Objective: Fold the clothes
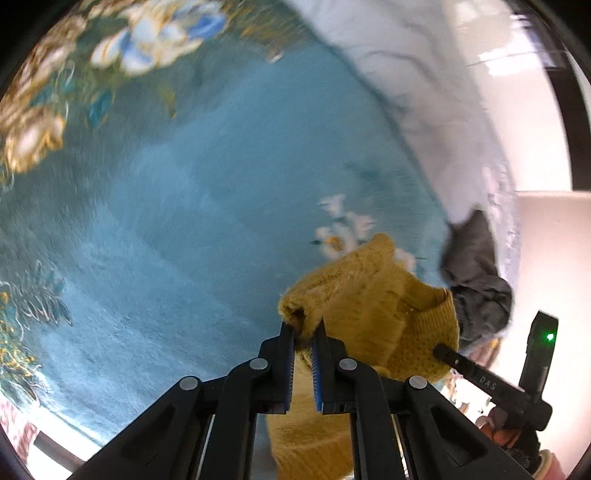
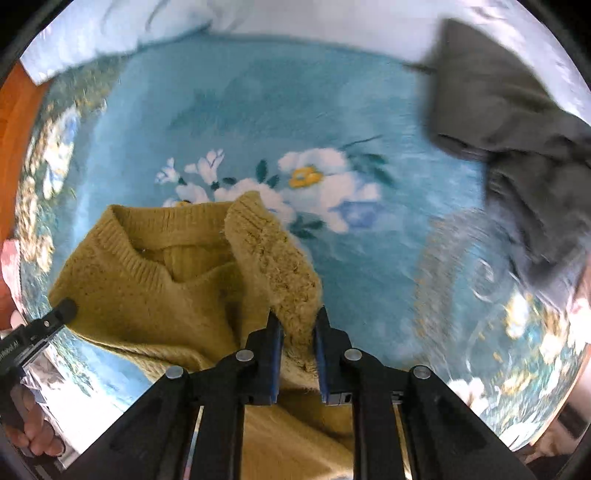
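A mustard-yellow knit sweater [image 1: 373, 295] hangs above a blue floral blanket [image 1: 207, 206]. My left gripper [image 1: 303, 332] is shut on a bunched edge of the sweater. The right gripper's finger shows at the sweater's right edge in the left wrist view [image 1: 443, 350]. In the right wrist view the sweater [image 2: 155, 295] shows its V neckline, and my right gripper [image 2: 297, 321] is shut on a ribbed fold of it. The left gripper's finger [image 2: 62, 310] holds the sweater's left shoulder there.
A dark grey garment [image 2: 517, 129] lies crumpled on the blanket [image 2: 258, 110] at the right, also in the left wrist view [image 1: 476, 273]. A white sheet or quilt [image 2: 258, 18] lies along the far edge. White wall [image 1: 517, 92] stands beyond.
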Demonstrator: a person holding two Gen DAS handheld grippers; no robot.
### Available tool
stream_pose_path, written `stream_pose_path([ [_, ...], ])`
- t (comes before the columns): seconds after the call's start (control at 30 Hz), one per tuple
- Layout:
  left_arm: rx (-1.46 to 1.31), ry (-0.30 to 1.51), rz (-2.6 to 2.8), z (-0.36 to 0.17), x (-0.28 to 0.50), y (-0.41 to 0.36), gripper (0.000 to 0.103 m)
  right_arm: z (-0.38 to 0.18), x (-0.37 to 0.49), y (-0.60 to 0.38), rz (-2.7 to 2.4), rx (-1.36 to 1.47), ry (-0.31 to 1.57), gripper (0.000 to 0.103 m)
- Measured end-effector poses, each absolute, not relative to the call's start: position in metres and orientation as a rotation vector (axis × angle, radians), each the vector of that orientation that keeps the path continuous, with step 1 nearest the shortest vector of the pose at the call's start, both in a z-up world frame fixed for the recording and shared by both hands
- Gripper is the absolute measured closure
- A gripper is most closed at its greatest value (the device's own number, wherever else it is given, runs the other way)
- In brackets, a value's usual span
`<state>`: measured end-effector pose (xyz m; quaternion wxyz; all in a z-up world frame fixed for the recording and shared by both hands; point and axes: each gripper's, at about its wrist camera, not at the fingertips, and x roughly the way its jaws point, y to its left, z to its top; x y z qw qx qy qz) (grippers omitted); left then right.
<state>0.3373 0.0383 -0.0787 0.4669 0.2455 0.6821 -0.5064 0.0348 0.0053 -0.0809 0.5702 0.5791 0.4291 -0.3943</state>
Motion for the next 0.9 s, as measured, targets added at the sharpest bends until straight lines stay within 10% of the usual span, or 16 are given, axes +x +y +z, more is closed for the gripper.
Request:
stream_pose_path([
  [0.9,0.297,0.977,-1.688,0.287,0.312,0.216,0.095,0.221,-0.161,0.182,-1.27,0.854,0.326,0.088],
])
